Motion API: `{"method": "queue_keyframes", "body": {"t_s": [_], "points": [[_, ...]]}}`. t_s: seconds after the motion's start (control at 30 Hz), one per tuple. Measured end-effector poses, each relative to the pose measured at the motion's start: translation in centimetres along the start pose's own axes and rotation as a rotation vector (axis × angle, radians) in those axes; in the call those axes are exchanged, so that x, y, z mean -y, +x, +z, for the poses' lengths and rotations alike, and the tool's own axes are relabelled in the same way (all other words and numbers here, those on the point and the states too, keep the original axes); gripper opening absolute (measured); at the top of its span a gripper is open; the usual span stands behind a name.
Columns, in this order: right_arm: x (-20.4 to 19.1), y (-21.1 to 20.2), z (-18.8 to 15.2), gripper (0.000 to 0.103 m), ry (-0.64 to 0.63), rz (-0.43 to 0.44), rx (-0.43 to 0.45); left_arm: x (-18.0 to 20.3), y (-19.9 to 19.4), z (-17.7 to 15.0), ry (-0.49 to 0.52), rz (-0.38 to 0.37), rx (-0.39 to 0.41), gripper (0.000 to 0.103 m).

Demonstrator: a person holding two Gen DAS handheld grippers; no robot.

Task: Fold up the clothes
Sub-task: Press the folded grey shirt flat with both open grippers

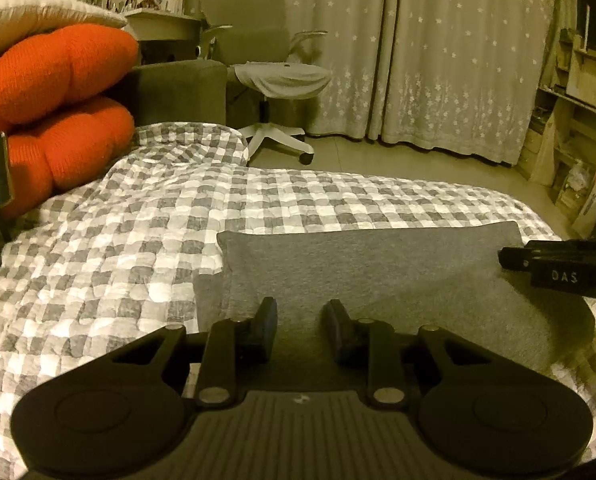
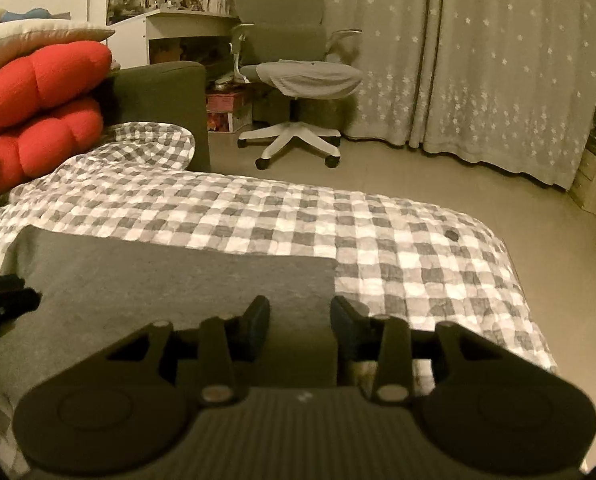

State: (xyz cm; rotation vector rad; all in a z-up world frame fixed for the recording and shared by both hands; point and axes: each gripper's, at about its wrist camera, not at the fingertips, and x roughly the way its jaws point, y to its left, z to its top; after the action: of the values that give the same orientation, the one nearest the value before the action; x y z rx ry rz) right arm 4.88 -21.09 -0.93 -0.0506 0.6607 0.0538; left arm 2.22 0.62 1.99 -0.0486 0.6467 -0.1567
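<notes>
**Both grippers poised over the folded grey garment**

The left gripper [image 1: 299, 306] has its jaws narrowly parted, empty, above the near-left part of the folded grey garment [image 1: 377, 264] on the checked bedspread [image 1: 118, 240]. The right gripper [image 2: 299, 304] is also narrowly parted and holds nothing; the garment's right edge runs beneath its gap, with the far edge ahead of the fingertips.

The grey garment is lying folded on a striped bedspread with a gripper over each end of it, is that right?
Not quite. The bedspread is checked in grey and white, not striped, as the right wrist view shows. The rest holds: the grey garment lies folded on it, with the left gripper and right gripper over its ends.
</notes>
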Motion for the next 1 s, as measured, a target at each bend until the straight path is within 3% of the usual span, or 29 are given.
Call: {"method": "queue_keyframes", "body": {"t_s": [0.13,0.3,0.43,0.67,0.8,1.0], "points": [[-0.7,-1.1,0.1,0.037,-0.015,0.007,0.021,-0.7,0.2,0.2,-0.027,-0.015,-0.007,0.027],[-3.4,-3.9,0.2,0.036,-0.077,0.119,0.076,-0.5,0.0,-0.1,-0.012,-0.005,-0.002,0.027],[-5.6,-5.1,-0.4,0.036,-0.143,0.185,0.065,-0.5,0.1,0.0,-0.023,-0.010,-0.007,0.027],[-6.4,-3.4,-0.9,0.036,-0.141,0.189,0.024,0.4,-0.2,0.0,0.053,0.011,0.023,0.027],[-6.4,-3.3,-1.3,0.036,-0.143,0.186,0.025,0.3,-1.0,0.3,0.028,-0.025,0.059,0.026],[-6.2,-3.7,-1.4,0.036,-0.138,0.192,0.027,0.5,-0.2,-0.2,0.045,-0.012,0.022,0.026]]}}
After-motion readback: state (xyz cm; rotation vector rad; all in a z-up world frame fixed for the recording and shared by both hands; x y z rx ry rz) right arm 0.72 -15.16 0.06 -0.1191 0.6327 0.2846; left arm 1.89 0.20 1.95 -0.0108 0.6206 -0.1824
